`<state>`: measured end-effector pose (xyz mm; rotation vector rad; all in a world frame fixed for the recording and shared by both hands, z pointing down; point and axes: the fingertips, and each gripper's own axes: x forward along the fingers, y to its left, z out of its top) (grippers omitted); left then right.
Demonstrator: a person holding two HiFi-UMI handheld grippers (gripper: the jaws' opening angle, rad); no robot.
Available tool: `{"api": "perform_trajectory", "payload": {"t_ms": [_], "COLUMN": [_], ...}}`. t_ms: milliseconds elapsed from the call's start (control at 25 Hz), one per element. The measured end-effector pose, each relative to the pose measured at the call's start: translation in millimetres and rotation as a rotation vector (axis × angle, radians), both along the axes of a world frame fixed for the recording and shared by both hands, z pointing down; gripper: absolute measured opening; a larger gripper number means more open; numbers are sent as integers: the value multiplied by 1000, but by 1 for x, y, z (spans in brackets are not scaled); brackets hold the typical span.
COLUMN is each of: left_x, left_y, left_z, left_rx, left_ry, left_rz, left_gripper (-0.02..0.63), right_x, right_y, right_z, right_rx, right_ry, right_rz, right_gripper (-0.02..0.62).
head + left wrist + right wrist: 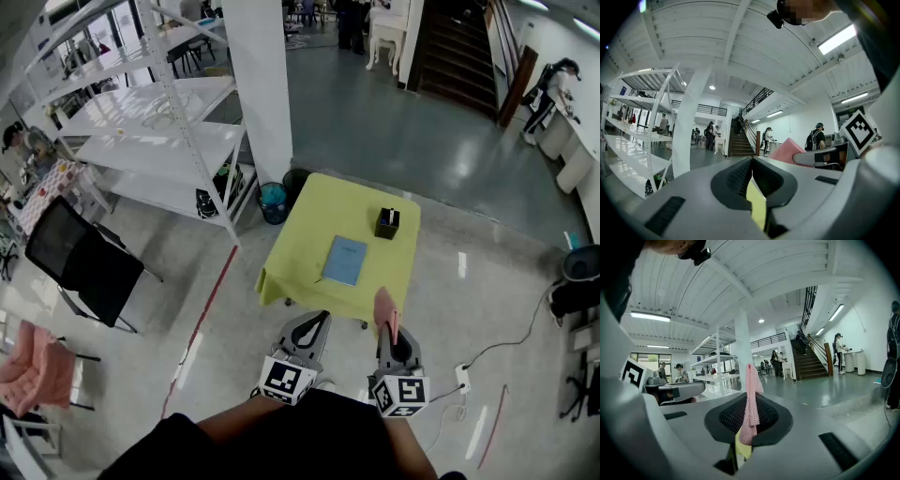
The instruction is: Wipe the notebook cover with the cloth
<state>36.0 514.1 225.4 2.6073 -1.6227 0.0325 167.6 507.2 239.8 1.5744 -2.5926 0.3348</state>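
Observation:
A blue notebook (344, 260) lies in the middle of a small table with a yellow-green cover (305, 230), seen in the head view. A pink cloth (386, 313) sticks up from my right gripper (392, 330), which is shut on it; in the right gripper view the pink cloth (751, 401) stands pinched between the jaws. My left gripper (319, 322) is shut with nothing in it, short of the table's near edge. In the left gripper view, the jaws of my left gripper (751, 177) are closed together, with the pink cloth (790, 151) to its right.
A black pen holder (387, 223) stands at the table's far right corner. White metal shelving (159, 122) and a white pillar (260, 84) stand to the left. A black chair (80, 262), a teal bin (273, 202) and a floor cable (525, 337) are around.

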Motion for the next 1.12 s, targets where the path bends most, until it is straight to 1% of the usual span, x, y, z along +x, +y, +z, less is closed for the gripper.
{"api": "perform_trajectory", "payload": {"t_ms": [120,240,320,440,640,800,960,1120], "left_x": [2,-1,-3,-3,0,-3,-7,-15], "left_y": [-10,-18,-18,-16,-19,-28,-41,-68], "left_z": [3,-1,-5,-4,5,18,33,42], "left_rx": [10,29,37,29,15,-27,-56,-83], "left_ry": [20,73,80,50,5,21,11,30], "left_rz": [-7,-25,-35,-55,-65,-72,-49,-42], "left_gripper": [17,17,17,17,17,17,17,17], "right_x": [4,11,13,15,21,22,15,11], "right_y": [-6,-13,-13,-9,-2,-14,-28,-41], "right_z": [2,1,5,17,44,52,52,65], "right_rx": [8,12,14,-3,-58,-87,-71,-117], "right_ry": [-36,-104,-132,-126,-151,-132,-132,-109], "right_rz": [-12,-24,-47,-64,-54,-23,-25,-12], "right_gripper": [40,40,40,40,40,40,40,40]}}
